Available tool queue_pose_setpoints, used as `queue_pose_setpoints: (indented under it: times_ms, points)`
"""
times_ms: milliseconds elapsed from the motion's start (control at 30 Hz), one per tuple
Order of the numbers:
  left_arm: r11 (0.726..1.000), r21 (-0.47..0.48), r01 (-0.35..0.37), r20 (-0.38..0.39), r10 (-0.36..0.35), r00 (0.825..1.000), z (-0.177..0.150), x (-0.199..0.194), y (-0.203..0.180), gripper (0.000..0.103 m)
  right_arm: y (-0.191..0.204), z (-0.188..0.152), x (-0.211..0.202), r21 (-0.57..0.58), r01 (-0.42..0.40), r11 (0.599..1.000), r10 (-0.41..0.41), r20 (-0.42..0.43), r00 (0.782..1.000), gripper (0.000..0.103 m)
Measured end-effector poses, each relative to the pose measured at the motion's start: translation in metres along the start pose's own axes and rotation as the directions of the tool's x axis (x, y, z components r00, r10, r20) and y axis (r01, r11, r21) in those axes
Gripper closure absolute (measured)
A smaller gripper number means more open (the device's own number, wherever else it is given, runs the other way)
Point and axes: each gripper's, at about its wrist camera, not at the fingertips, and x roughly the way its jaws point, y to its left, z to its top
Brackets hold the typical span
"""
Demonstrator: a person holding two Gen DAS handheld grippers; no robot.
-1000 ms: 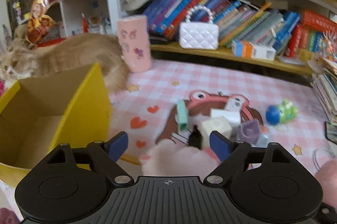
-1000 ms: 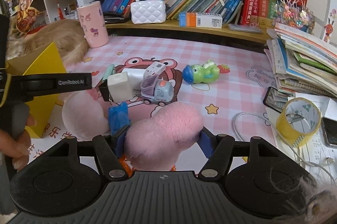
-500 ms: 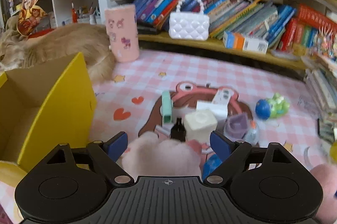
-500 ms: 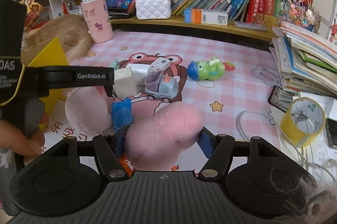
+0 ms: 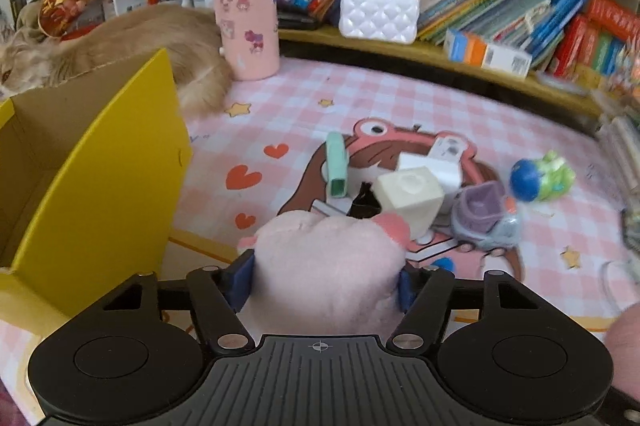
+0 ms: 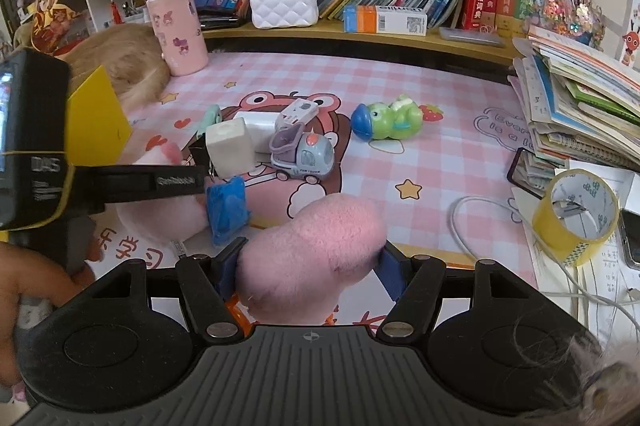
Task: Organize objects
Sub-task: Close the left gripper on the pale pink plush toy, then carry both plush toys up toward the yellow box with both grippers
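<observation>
Both my wrist cameras look down along my tongs, close over the counter (image 5: 400, 98), sharing the far bookshelf (image 6: 360, 34).

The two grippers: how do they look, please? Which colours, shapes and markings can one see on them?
Both are matte black plastic. The left gripper and the right gripper each have a ribbed body with a small crosshair mark, two round discs at the sides, silver pivot screws and blue fingertip pads. Seen from the right wrist, the left one carries white lettering and a yellow band.
</observation>
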Motion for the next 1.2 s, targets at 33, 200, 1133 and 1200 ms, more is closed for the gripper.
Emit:
queue_pose_setpoints:
  times_ms: [33,200,1133,1200]
  points:
    - [1.0,-0.001,0.013,0.017,-0.013,1.0,0.0,-0.009,0.001,0.036,0.001,-0.001,0.0,0.0,0.0,1.0,0.0,0.0,1.0,0.039]
    - [0.996,0.03,0.079,0.119,-0.082,0.99,-0.001,-0.058,0.009,0.036,0.015,-0.005,-0.004,-0.016,0.002,1.0,-0.002,-0.006,1.0,0.039]
    - [0.996,-0.042,0.074,0.148,-0.067,0.987,-0.074,-0.17,0.176,0.036,0.186,-0.066,-0.053,-0.131,-0.061,0.989,0.058,-0.026,0.998,0.039]
    - [0.997,-0.046,0.064,0.148,-0.057,0.987,-0.08,-0.177,0.189,0.036,0.201,-0.072,-0.057,-0.143,-0.073,0.987,0.07,-0.023,0.997,0.039]
